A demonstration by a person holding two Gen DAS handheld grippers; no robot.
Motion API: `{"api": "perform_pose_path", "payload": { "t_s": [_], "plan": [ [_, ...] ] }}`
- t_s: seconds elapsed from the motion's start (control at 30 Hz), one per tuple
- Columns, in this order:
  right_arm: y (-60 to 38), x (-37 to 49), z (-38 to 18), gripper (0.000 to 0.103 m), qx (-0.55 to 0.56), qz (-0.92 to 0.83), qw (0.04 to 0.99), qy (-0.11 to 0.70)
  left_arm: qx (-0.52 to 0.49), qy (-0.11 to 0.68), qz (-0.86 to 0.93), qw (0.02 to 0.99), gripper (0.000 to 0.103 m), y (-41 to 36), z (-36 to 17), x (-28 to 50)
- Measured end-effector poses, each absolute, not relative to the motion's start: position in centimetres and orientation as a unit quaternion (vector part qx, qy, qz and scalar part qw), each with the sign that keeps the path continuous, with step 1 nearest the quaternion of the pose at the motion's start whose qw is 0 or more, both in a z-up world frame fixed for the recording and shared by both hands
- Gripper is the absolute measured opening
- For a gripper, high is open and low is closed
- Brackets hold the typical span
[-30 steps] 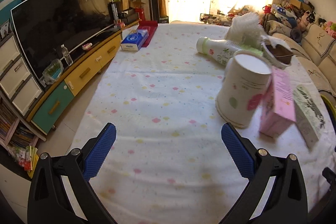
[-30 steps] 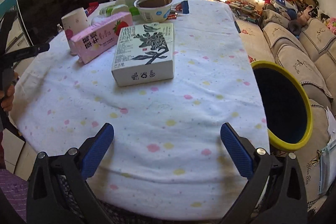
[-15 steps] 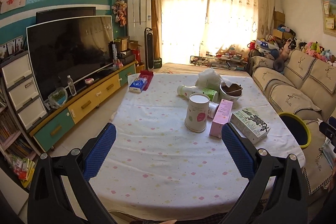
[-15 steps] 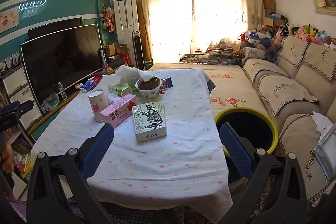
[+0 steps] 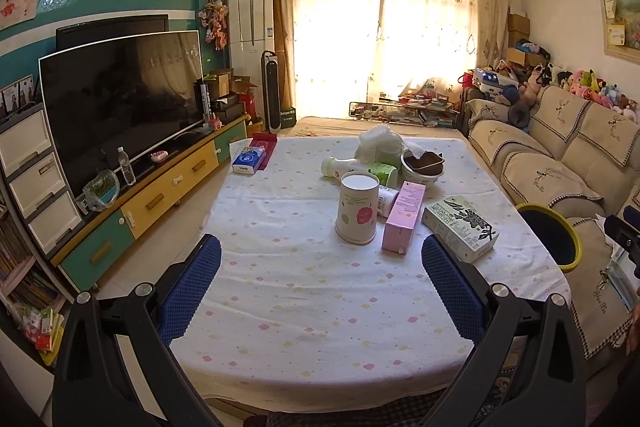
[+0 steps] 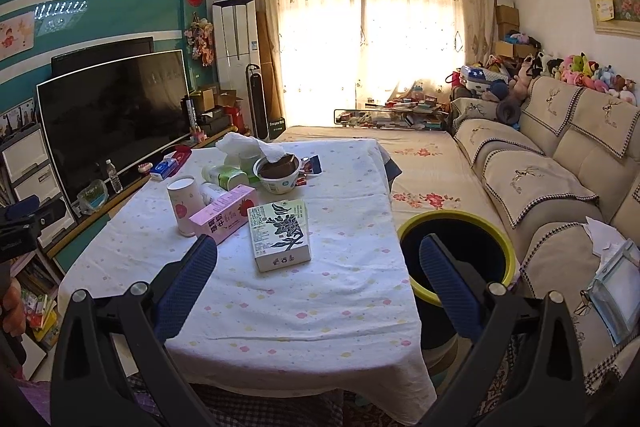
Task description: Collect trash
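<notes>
You are holding both grippers back from table (image 5: 320, 307), fingers spread wide, gripping nothing. Left gripper (image 5: 320, 287) facing paper cup (image 5: 357, 209) at 12 o'clock; right gripper (image 6: 318, 285) facing floral carton (image 6: 280, 233), yellow-rimmed bin (image 6: 456, 223) at 1 o'clock. Suggest nearest carton first: approach level, straddle narrow sides, avoid nudging pink carton (image 6: 224, 217).

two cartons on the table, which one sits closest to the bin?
The white carton with the black floral print. It lies flat on the table's bin-side half, nearest the yellow-rimmed bin; the pink strawberry carton lies beyond it, beside the paper cup.
</notes>
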State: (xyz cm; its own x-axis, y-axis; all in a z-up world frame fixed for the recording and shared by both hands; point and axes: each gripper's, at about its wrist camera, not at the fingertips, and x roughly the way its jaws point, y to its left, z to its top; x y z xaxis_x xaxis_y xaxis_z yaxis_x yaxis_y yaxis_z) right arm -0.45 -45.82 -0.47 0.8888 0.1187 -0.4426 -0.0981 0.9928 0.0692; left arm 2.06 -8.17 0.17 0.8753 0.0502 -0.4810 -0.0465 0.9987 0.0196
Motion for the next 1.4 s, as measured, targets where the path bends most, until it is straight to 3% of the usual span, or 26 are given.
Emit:
{"api": "perform_pose_path", "payload": {
  "t_s": [0.53, 1.4],
  "plan": [
    [-44.3, 0.1, -0.3, 0.097, 0.008, 0.066, 0.971, 0.23, -0.039, 0.247, 0.036, 0.968, 0.099, -5.8, 0.3, 1.4],
    [-43.8, 0.4, 0.0, 0.097, 0.003, 0.062, 0.972, 0.228, -0.028, 0.249, 0.033, 0.967, 0.099, -6.2, 0.1, 1.5]
  ]
}}
